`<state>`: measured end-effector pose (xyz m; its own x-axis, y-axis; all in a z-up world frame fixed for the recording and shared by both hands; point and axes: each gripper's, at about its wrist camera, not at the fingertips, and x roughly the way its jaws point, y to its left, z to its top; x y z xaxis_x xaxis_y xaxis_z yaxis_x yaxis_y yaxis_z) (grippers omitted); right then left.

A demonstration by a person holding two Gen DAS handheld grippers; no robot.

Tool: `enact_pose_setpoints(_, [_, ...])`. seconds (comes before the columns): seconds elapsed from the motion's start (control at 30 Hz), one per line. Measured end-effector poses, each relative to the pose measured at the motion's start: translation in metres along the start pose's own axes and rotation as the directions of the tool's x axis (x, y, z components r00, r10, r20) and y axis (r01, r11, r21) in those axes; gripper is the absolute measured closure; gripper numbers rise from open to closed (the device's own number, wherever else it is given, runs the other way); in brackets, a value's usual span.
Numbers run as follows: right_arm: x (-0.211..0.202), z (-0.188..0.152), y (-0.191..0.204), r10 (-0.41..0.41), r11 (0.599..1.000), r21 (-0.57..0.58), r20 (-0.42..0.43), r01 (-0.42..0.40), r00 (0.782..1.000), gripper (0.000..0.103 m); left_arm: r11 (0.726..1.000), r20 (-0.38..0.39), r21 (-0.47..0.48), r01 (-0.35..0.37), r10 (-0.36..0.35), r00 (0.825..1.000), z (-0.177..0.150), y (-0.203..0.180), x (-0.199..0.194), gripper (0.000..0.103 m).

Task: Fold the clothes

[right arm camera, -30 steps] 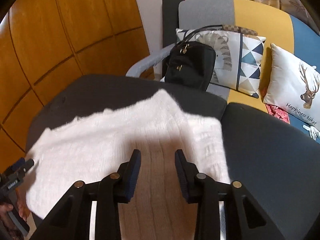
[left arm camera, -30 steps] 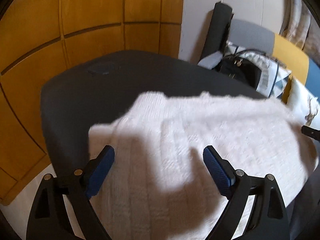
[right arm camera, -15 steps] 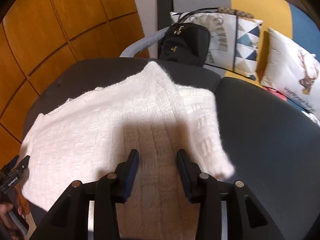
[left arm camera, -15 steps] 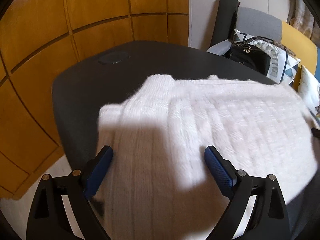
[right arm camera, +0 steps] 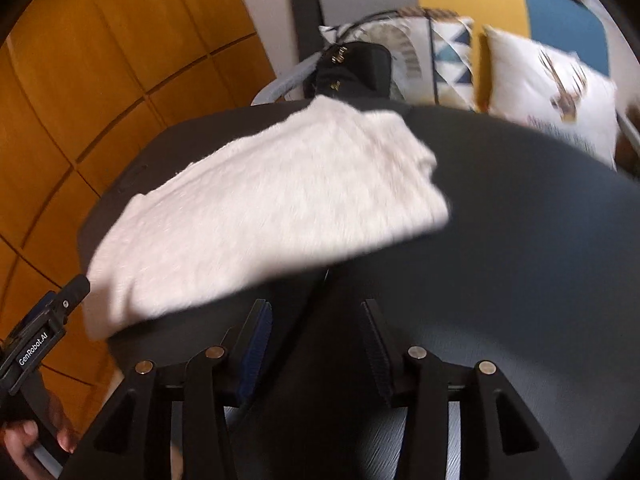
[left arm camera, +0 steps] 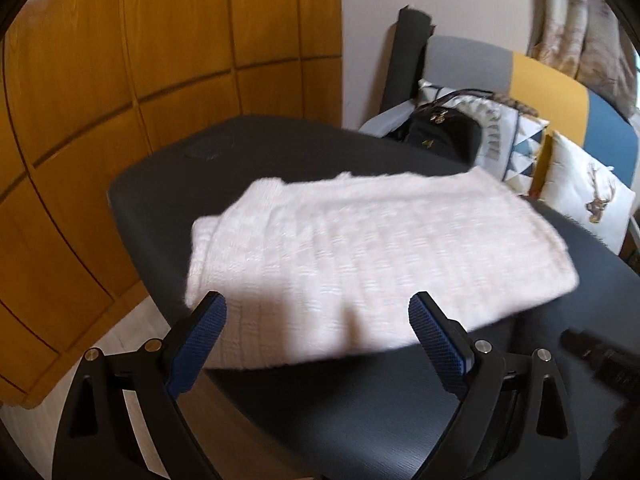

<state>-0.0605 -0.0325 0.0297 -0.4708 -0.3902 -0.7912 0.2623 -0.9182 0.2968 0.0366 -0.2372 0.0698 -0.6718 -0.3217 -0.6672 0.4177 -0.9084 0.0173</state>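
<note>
A white knitted sweater (left arm camera: pixel 360 248) lies folded into a rough rectangle on a dark table (left arm camera: pixel 360 408). My left gripper (left arm camera: pixel 316 324) hangs over the sweater's near edge, wide open, with nothing between its blue pads. In the right wrist view the same sweater (right arm camera: pixel 272 208) lies ahead and to the left. My right gripper (right arm camera: pixel 316 320) is over bare dark table (right arm camera: pixel 500 280) just short of the sweater's near edge; its jaws are opening and hold nothing. The left gripper (right arm camera: pixel 60 304) and the hand holding it show at that view's left edge.
Orange wooden wall panels (left arm camera: pixel 120 80) stand behind and left of the table. Beyond the far edge is a sofa with a black handbag (right arm camera: pixel 352 68), a patterned cushion (left arm camera: pixel 508 140) and a white deer cushion (right arm camera: pixel 552 88). Pale floor (left arm camera: pixel 120 332) shows at the table's left.
Both grippers have pulled back from the sweater, which now sits farther ahead in each view. The right gripper's jaws stand wider and are off the fabric, over bare table.
</note>
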Motion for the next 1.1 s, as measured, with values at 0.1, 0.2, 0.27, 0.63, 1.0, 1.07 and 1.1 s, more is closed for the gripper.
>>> enact_pose_setpoints(0.1, [-0.012, -0.008, 0.006, 0.032, 0.999, 0.012, -0.006, -0.032, 0.999, 0.056, 1.0, 0.025, 0.022, 0.009, -0.01, 1.0, 0.006, -0.014, -0.023, 0.008])
enact_pose_setpoints(0.2, [-0.033, -0.01, 0.021, 0.023, 0.998, -0.056, 0.053, -0.02, 0.998, 0.056, 1.0, 0.04, 0.025, 0.017, -0.018, 0.999, 0.008, -0.024, -0.04, 0.008])
enact_pose_setpoints(0.27, [-0.047, -0.01, 0.031, 0.014, 0.994, -0.107, 0.099, -0.003, 0.995, 0.056, 0.999, 0.032, 0.033, 0.034, -0.035, 0.999, 0.008, -0.029, -0.044, 0.008])
enact_pose_setpoints(0.63, [-0.074, -0.012, 0.061, 0.004, 0.976, -0.217, 0.177, 0.035, 0.984, 0.055, 1.0, 0.005, -0.025, 0.003, -0.003, 1.0, 0.008, -0.027, -0.046, 0.008])
enact_pose_setpoints(1.0, [-0.064, -0.02, 0.067, -0.001, 0.973, -0.226, 0.143, 0.034, 0.99, 0.055, 0.997, -0.034, -0.056, 0.047, -0.049, 0.998, 0.006, -0.023, -0.039, 0.008])
enact_pose_setpoints(1.07, [-0.064, -0.02, 0.066, -0.001, 0.974, -0.224, 0.142, 0.033, 0.99, 0.055, 0.998, -0.033, -0.056, 0.038, -0.04, 0.999, 0.006, -0.024, -0.039, 0.008])
enact_pose_setpoints(1.1, [-0.064, -0.02, 0.066, -0.001, 0.974, -0.223, 0.141, 0.033, 0.99, 0.055, 0.997, -0.037, -0.061, 0.037, -0.039, 0.999, 0.006, -0.023, -0.039, 0.008])
